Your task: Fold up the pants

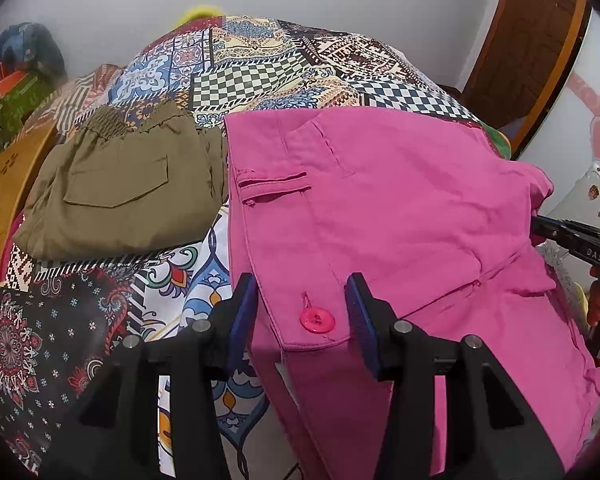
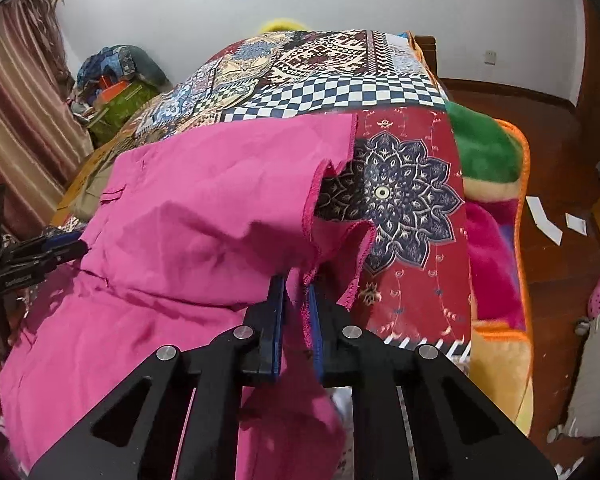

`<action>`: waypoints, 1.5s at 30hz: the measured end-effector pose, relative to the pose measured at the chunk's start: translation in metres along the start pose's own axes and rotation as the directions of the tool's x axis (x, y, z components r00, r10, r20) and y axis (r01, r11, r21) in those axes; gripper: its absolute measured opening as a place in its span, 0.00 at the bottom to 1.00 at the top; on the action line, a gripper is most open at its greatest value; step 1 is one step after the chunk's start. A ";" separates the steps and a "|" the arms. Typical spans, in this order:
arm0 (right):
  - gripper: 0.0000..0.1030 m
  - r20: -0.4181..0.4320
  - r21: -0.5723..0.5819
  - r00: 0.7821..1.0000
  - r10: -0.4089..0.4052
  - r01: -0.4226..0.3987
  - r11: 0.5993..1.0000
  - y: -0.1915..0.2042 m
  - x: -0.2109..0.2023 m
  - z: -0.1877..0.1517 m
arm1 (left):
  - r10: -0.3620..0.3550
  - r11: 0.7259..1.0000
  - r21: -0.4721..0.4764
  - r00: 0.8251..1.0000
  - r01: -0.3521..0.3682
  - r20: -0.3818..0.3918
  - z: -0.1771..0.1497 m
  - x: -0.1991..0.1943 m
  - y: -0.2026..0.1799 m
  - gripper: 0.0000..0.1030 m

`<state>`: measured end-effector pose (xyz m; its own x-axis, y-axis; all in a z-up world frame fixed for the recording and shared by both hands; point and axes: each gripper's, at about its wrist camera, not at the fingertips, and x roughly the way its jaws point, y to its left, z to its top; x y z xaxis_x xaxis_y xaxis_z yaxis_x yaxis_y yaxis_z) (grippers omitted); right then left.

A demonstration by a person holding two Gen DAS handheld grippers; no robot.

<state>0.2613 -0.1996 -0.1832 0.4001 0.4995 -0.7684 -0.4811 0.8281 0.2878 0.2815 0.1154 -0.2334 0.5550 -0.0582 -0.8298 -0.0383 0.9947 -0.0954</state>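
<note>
Pink pants lie spread across a patterned bedspread. My left gripper straddles the waistband flap by the pink button, and its blue pads press on the fabric from both sides. In the right wrist view the pink pants run away to the left, with frayed leg hems at the right. My right gripper is shut on one of those hem edges. The other gripper shows in each view: the right gripper at the right edge and the left gripper at the left edge.
Folded olive pants rest on the bed to the left of the pink pair. A green and orange plush blanket hangs off the bed's right side, above a wooden floor with white papers. Clutter is piled by the curtain.
</note>
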 end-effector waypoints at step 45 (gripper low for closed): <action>0.43 0.107 -0.047 0.977 -0.184 0.190 0.981 -0.028 0.008 0.092 | 0.027 1.000 0.006 0.996 -0.028 0.081 0.089 0.028 0.025 0.49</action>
<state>0.3494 -0.1954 -0.1446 0.5632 0.3632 -0.7422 -0.4324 0.8950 0.1098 0.3700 0.1462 -0.2099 0.6189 -0.0239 -0.7851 -0.0492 0.9964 -0.0692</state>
